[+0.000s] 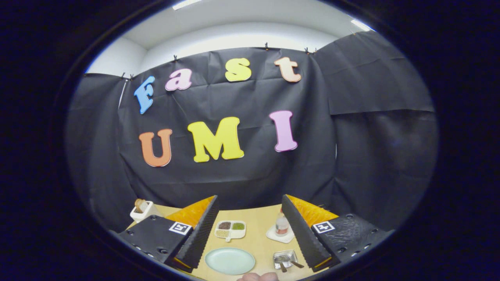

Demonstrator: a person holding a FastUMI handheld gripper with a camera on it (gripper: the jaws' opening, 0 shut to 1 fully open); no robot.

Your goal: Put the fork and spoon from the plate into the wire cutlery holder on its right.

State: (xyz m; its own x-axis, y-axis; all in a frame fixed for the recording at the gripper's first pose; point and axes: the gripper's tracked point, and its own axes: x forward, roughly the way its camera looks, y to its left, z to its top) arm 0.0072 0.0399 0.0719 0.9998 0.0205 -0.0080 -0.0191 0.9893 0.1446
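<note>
My gripper (249,201) is held high above the wooden table (258,238) and is open, its fingers wide apart with nothing between them. Far below, between the fingers, lies a pale green oval plate (229,260) whose surface looks bare. To its right stands a small metal wire cutlery holder (284,257), with two brown-handled utensils (290,265) resting in it, handles toward the front. I cannot tell which is the fork and which the spoon.
Behind the plate sits a white divided dish (230,229) with seeds or spices. Behind the holder, a small bottle (281,224) stands on a white coaster. A white container (141,210) sits at the table's far left corner. Part of a hand (258,276) shows at the table's front edge.
</note>
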